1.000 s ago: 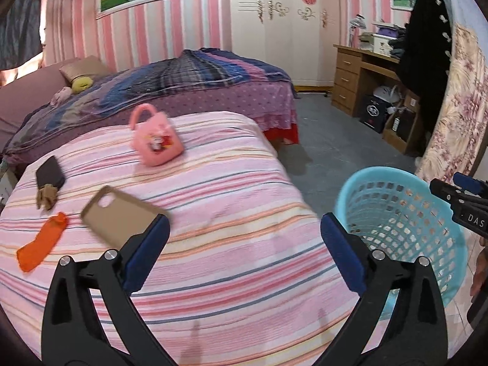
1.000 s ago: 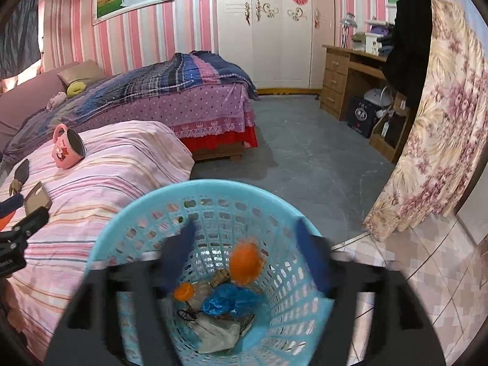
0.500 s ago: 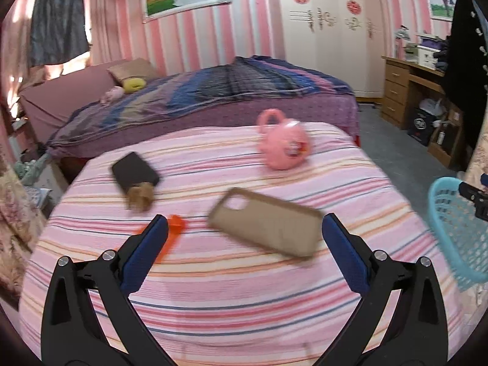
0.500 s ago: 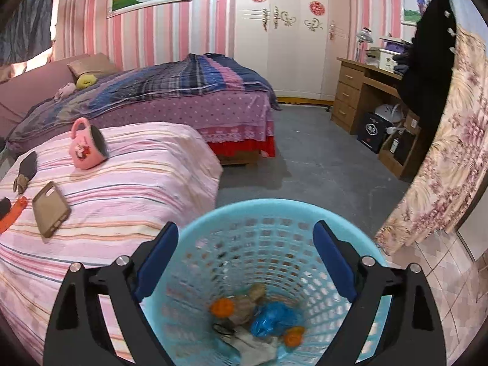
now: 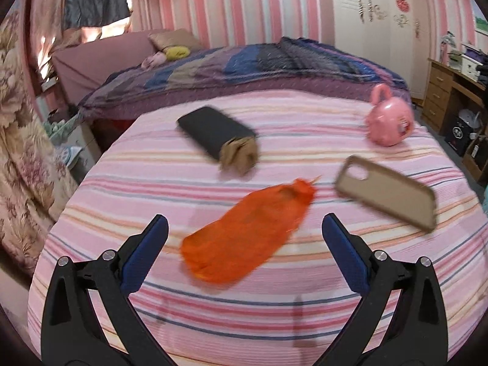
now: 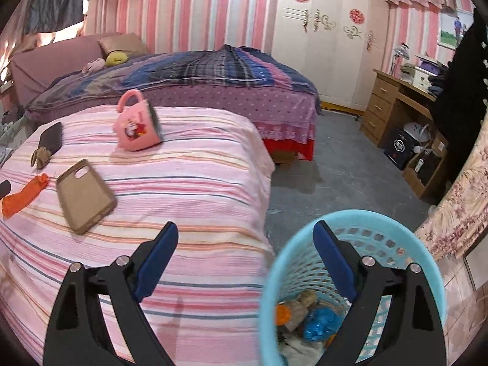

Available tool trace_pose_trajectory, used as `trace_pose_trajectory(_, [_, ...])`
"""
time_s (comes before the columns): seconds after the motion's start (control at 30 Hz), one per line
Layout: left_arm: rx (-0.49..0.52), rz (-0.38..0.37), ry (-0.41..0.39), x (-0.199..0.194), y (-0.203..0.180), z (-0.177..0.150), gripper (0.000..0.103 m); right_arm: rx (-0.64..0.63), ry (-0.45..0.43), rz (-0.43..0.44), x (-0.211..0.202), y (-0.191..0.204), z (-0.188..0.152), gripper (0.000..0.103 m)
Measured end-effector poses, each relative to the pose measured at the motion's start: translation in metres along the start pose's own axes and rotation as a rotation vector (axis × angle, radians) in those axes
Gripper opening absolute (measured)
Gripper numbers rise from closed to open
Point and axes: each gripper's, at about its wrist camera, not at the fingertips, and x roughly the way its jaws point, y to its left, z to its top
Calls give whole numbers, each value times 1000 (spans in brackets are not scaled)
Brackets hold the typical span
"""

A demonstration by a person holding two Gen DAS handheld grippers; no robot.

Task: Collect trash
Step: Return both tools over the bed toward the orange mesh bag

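Hovering over the striped bed (image 5: 274, 305), I hold my left gripper (image 5: 244, 244) spread wide, nothing between its pads, the orange wrapper (image 5: 247, 238) lying just beyond. My right gripper (image 6: 245, 253), its jaws having just widened and empty, sits above the blue basket (image 6: 427, 262) beside that bed.
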Motion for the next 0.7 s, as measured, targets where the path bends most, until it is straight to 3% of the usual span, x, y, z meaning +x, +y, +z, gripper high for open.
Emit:
trace_pose_trajectory(0.23, [-55,6,68,21,44,-7,97,21,11,43,9,30,3,88])
trace_pose_trajectory(0.47, [-87,-61,158,43,52,-11,96,10,24,56,18,49,8,88])
trace_pose_trajectory(0.5, [-88,-72,171,46,52,-12,93,3,27,57,19,53,8,88])
trace_pose_trajectory(0.57, [-84,-108,209,53,50,-14,77,-11,31,61,20,58,9,88])
trace_pose_trajectory(0.6, [-81,-112,210,53,49,-15,77,-11,31,60,20,58,9,88])
trace_pose_trajectory(0.67, [-64,-142,202,50,44,-16,61,-21,32,60,21,59,9,88])
trace_pose_trajectory(0.7, [-55,-150,201,49,41,-16,59,-27,33,60,22,61,9,88])
